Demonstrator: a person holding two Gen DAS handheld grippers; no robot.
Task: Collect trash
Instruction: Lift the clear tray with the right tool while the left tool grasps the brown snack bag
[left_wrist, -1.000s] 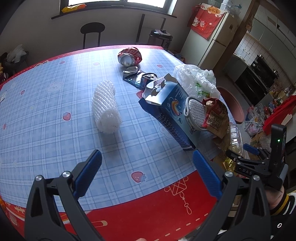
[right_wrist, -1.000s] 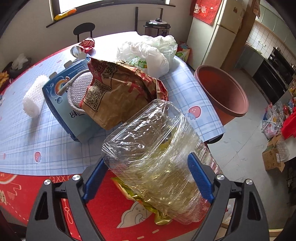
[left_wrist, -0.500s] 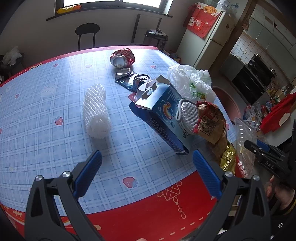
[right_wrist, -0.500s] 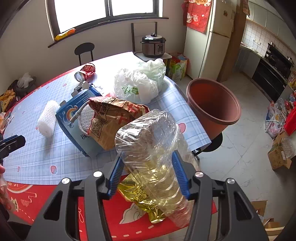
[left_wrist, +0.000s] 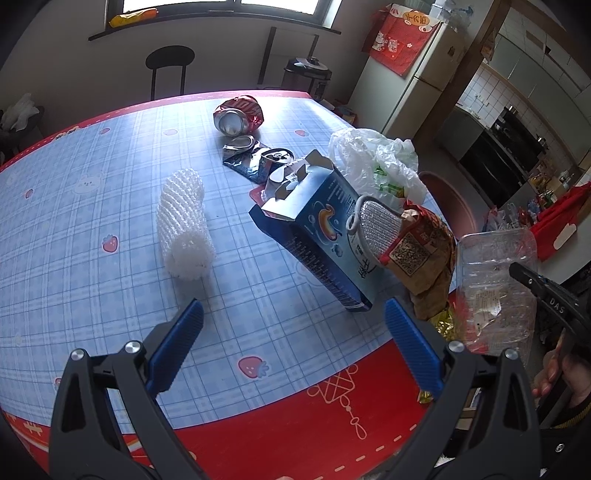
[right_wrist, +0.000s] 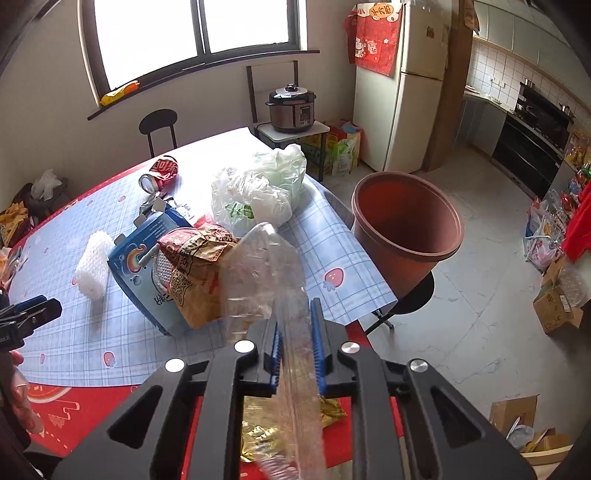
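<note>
My right gripper (right_wrist: 294, 345) is clamped on the flattened clear plastic container (right_wrist: 264, 275), lifted off the table (right_wrist: 332, 251) edge with the red bin (right_wrist: 406, 236) at 2 o'clock, while my left gripper (left_wrist: 293, 328) hangs wide apart, white foam net (left_wrist: 183, 225) at 11 o'clock.

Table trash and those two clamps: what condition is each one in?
Right gripper: shut on clear plastic container, squashed flat.
Left gripper: open, holding nothing.
Red can: crushed, on its side.
Blue carton: flaps open, lying down.
Foam net sleeve: lying flat.
Brown tub: upright.
</note>
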